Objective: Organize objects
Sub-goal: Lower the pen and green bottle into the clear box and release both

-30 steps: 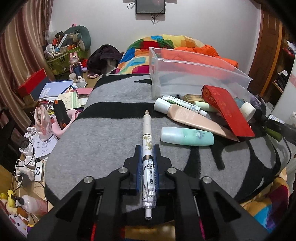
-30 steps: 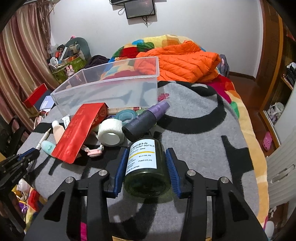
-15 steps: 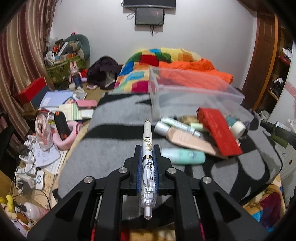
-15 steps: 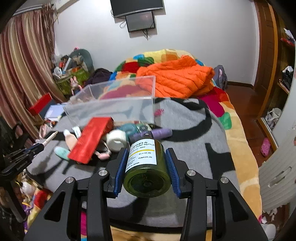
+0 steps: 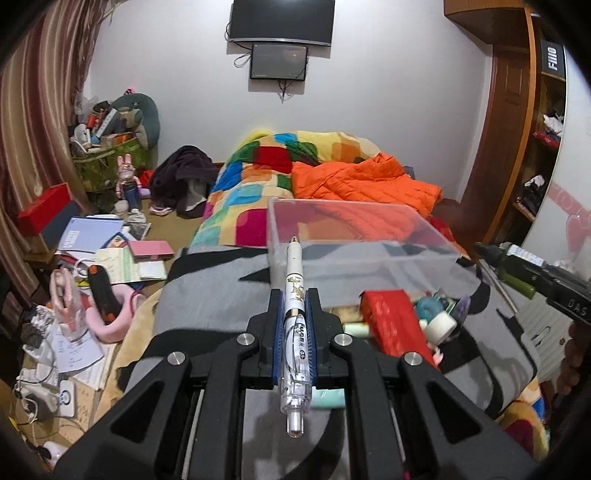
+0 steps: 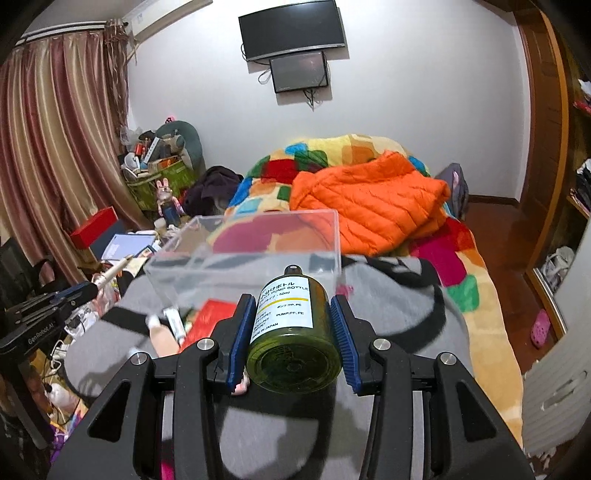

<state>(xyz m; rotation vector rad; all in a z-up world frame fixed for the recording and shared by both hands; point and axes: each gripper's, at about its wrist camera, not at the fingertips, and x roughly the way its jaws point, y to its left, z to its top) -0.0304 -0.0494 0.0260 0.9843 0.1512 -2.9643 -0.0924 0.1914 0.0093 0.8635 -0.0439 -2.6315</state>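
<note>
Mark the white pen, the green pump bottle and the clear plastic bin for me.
White pen [image 5: 295, 291], left wrist view, on its printed barrel.
Green pump bottle [image 6: 286, 308], right wrist view, on its white label.
Clear plastic bin [image 6: 243, 273], right wrist view, on its near wall.

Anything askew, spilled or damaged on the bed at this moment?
Nothing spilled or broken. The clear bin holds nothing visible, while a red box and small toiletries lie jumbled on the grey blanket beside it.

A dark curved monitor [image 6: 293, 31] hangs top centre on the white wall, a smaller screen [image 6: 299, 72] just beneath it. Striped curtains [image 6: 55, 133] fill the left edge. An orange puffer jacket [image 6: 369, 203] lies mid-frame on a multicoloured quilt [image 5: 258, 177].
</note>
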